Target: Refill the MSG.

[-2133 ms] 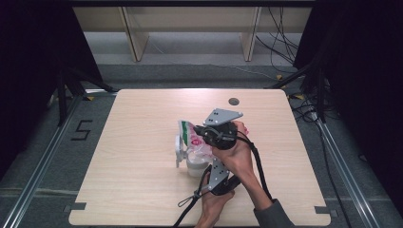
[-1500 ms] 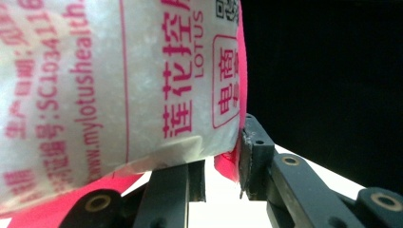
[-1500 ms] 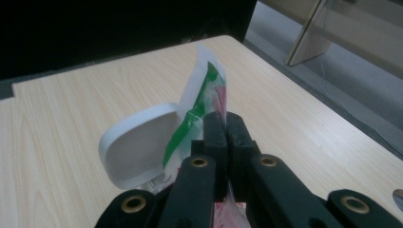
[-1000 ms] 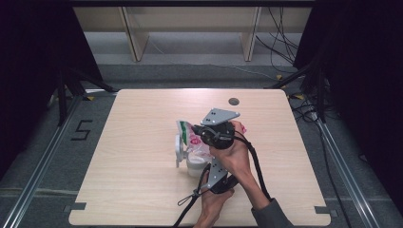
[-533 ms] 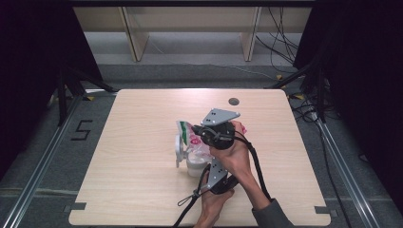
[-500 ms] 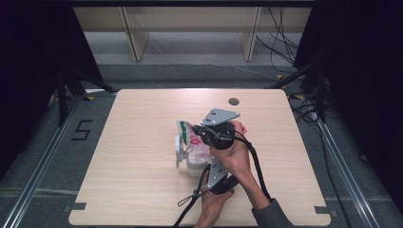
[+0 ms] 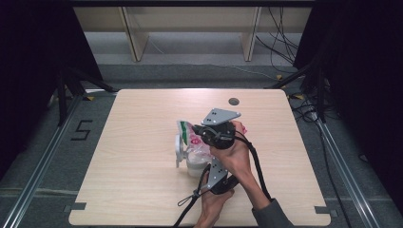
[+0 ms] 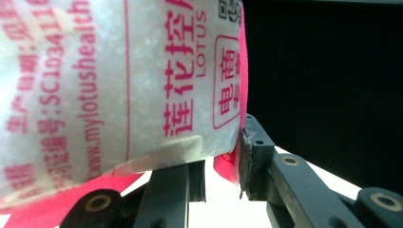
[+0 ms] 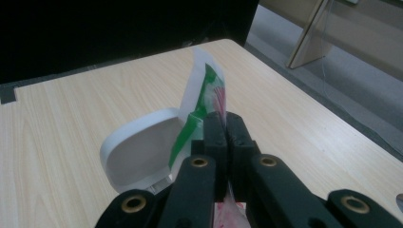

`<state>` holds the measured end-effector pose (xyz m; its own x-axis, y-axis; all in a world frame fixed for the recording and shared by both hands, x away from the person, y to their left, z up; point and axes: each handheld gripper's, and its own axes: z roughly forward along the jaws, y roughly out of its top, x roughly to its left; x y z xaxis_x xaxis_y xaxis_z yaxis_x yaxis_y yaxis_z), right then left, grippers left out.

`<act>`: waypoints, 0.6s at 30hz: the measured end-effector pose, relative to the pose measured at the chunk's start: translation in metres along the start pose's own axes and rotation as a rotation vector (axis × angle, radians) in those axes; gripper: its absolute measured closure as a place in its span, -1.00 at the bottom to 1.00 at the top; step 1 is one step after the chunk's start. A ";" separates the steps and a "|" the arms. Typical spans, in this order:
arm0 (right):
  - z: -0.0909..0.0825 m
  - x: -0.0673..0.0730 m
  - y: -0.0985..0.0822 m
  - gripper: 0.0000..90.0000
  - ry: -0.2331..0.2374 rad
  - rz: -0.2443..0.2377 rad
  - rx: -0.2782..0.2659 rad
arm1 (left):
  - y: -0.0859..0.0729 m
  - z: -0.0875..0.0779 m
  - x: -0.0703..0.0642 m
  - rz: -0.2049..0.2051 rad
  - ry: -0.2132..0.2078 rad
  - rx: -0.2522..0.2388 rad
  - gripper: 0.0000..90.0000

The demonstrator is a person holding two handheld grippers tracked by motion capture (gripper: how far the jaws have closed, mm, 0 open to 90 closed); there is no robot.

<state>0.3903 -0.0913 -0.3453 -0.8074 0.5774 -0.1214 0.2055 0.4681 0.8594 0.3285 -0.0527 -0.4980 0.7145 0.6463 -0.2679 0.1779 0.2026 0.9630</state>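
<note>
Plastic bag point(image 7: 194, 138), white with pink and green print, stood near the middle of the table point(image 7: 133, 142), propped upright over a white container point(image 7: 196, 164) whose hinged lid point(image 7: 178, 148) stood open on the side away from the person's hands. The bag's long axis ran nearly vertical, its bottom end toward the container and its top edge highest. The right gripper point(image 9: 222, 124) came at that top edge from the side opposite the lid, its jaws fully closed and pinching the thin film there, with the open lid just beyond the bag in the right gripper view. The left gripper point(image 8: 221, 161) sat lower and nearer the person than the container, reaching up to the bag's lower part; its jaws stood partly closed with a pink fold of the bag point(image 8: 228, 164) between them, and the pads looked to be pressing on it, though the bulk of the bag swelled over the jaw on the view's left. Judged from this, the coming move turned on the bag being held by both ends directly above the container, the right hand point(image 7: 235, 149) the higher of the two.

Beyond the container the pale wood table lay bare apart from a small dark grommet point(image 7: 233, 101) toward its far edge. Grey floor, a wooden frame and loose cables lay past the table, with dark curtains on either side.
</note>
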 end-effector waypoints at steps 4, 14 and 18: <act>0.002 0.001 0.000 1.00 -0.011 -0.013 0.010 | 0.000 -0.002 0.003 0.048 0.013 0.043 0.66; 0.000 0.000 0.001 1.00 -0.007 -0.011 -0.002 | 0.001 -0.003 0.004 0.051 0.012 0.043 0.66; -0.002 -0.001 0.001 1.00 0.001 -0.011 0.002 | 0.000 -0.003 0.005 0.055 0.004 0.046 0.66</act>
<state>0.3898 -0.0927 -0.3433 -0.8102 0.5715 -0.1301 0.1979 0.4756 0.8571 0.3301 -0.0474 -0.4991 0.7212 0.6588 -0.2143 0.1689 0.1328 0.9766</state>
